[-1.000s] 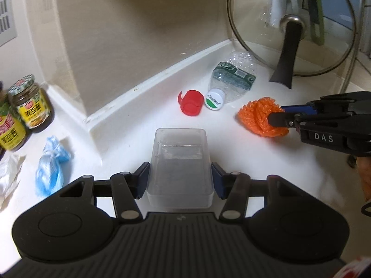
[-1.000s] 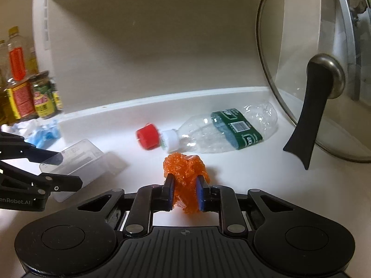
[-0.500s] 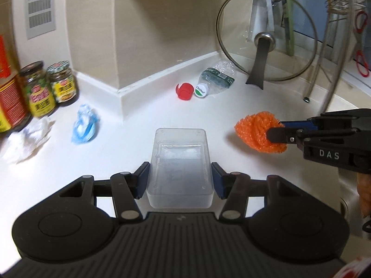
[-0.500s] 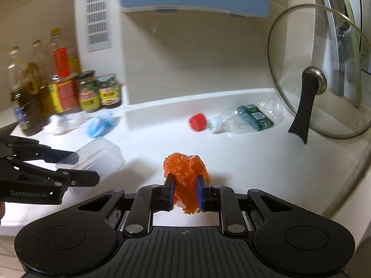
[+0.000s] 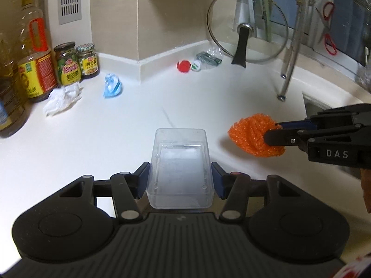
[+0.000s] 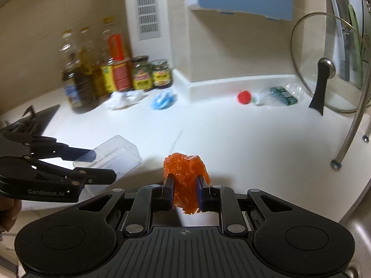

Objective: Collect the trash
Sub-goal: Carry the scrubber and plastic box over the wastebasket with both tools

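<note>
My left hand-held gripper (image 5: pixel 180 180) clamping a clear plastic box (image 5: pixel 180 169), my right hand-held gripper (image 6: pixel 184 191) pinching crumpled orange mesh (image 6: pixel 185 173), crushed bottle (image 5: pixel 208 59) on the desk (image 5: pixel 116 127) at one o'clock

Clear plastic box (image 5: pixel 180 169) held aloft, crumpled orange net (image 6: pixel 185 176) likewise

Indoor warm light, moderately bright. White countertop (image 5: pixel 97 139) near blown out in centre of both views; corners fall off dim. Strong fisheye: wall edges and pot lid (image 5: pixel 248 25) bow outward twd frame edges. Right wrist view has motion blur on oil bottles (image 6: pixel 92 69) and jars (image 6: pixel 153 73), labels unreadable. Left wrist view sharper; jar labels partly legible. Soft shadow under orange mesh wad (image 5: pixel 252 136). Glare spots on lid glass.
</note>
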`<state>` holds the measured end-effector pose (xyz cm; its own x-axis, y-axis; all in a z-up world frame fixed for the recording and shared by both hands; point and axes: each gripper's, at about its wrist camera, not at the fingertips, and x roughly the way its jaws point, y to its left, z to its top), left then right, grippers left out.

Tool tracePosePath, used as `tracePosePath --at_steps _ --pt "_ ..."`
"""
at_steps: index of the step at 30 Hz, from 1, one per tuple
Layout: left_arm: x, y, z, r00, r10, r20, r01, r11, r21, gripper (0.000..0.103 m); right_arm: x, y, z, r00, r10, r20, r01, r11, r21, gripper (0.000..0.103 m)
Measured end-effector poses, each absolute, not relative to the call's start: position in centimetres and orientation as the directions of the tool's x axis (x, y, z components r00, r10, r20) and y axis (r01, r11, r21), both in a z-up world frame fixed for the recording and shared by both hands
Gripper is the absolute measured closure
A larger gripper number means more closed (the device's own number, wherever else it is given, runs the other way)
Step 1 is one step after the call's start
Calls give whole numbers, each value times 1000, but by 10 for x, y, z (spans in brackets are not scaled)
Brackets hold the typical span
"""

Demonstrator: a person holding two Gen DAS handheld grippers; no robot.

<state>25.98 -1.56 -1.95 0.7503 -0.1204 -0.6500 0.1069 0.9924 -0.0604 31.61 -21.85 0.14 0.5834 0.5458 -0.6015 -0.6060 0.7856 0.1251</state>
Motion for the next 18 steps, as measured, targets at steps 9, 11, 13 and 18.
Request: tracePosePath --at_steps 9,11,13,18 --pt "196 -5 -45 681 -123 -722 82 992 -92 51 262 -199 -21 497 551 -671 -657 743 123 84" --pt "190 -5 -56 656 -123 -745 62 992 -109 51 259 -192 -32 457 551 -698 -686 718 118 84" --pt "186 -8 -69 630 -117 -768 38 992 -120 51 259 -185 -46 416 547 -727 -717 689 108 84" --pt "191 -12 -109 572 -109 -813 -25 988 -150 51 264 -174 -92 359 494 -792 -775 631 43 84"
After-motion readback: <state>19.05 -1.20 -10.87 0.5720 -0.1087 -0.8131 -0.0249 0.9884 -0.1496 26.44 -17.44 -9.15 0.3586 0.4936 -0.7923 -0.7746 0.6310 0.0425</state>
